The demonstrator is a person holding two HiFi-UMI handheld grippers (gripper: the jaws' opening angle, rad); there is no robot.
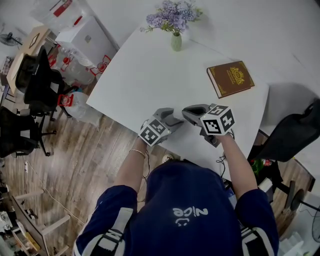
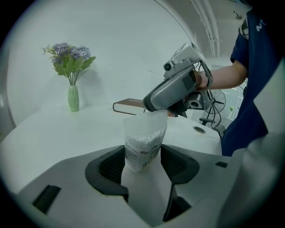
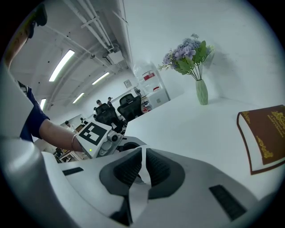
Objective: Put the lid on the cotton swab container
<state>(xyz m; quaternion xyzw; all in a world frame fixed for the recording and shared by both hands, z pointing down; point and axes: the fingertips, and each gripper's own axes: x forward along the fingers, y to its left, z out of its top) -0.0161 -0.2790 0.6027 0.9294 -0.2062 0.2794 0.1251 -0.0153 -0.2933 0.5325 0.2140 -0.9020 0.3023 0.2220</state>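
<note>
My left fingers (image 2: 111,168) are standing wide, clamping the cotton swab container (image 2: 143,142) between them over the counter (image 2: 67,129). My right fingers (image 3: 127,171) are pinching almost closed on the thin pale lid (image 3: 143,171), right at the container's top. Beyond, a book (image 2: 129,106) and a flower vase (image 2: 72,97) are sitting on the counter.

I read: worktop (image 1: 150,75) white | book (image 1: 230,78) brown, gold ornament | vase (image 1: 176,42) pale green | flowers (image 1: 172,12) purple | cotton swab container (image 2: 144,121) translucent, swabs (image 2: 144,138) white | floor (image 1: 75,165) brown wood-grain
</note>
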